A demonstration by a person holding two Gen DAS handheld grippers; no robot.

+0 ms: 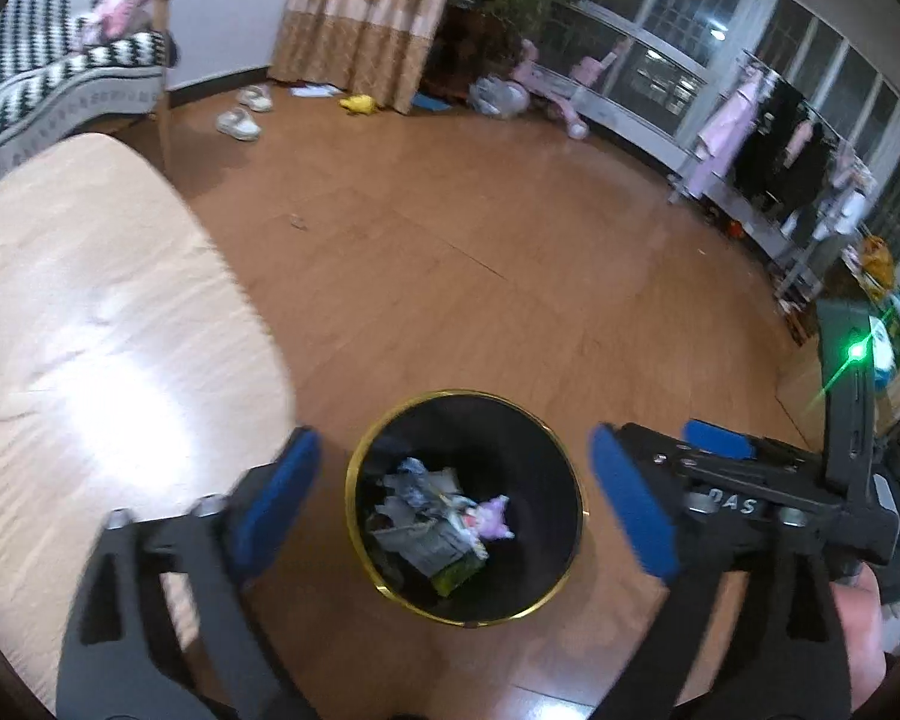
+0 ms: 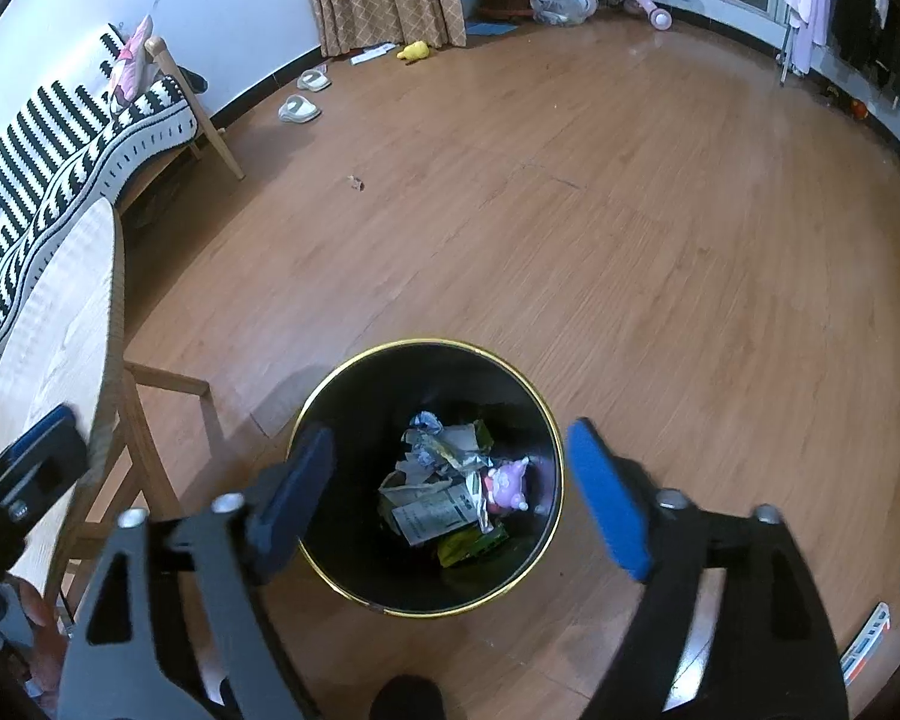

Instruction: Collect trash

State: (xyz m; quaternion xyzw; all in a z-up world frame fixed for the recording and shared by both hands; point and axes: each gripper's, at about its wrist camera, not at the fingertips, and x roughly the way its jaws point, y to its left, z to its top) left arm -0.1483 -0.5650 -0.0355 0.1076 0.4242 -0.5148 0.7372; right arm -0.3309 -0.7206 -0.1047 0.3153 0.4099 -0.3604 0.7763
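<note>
Hovering over the black gold-rimmed trash bin (image 2: 528, 408), both grippers are seen spread wide and empty: left gripper (image 1: 453, 507), right gripper (image 2: 450, 495). Crumpled paper and wrappers (image 2: 444, 498) plus a small pink toy (image 2: 510, 483) lie at the bin bottom. One scrap (image 2: 354, 182) is left on the wood floor, well apart. Risk: the light bin could be tipped if its rim is clipped by a finger.

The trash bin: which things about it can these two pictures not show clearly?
- Bin bottom: covered by the trash pile, both views.
- Print on the papers: too small and blurred.
- Bin's near rim, right wrist view: partly behind the right gripper.
- Outer wall: hidden from above.
</note>
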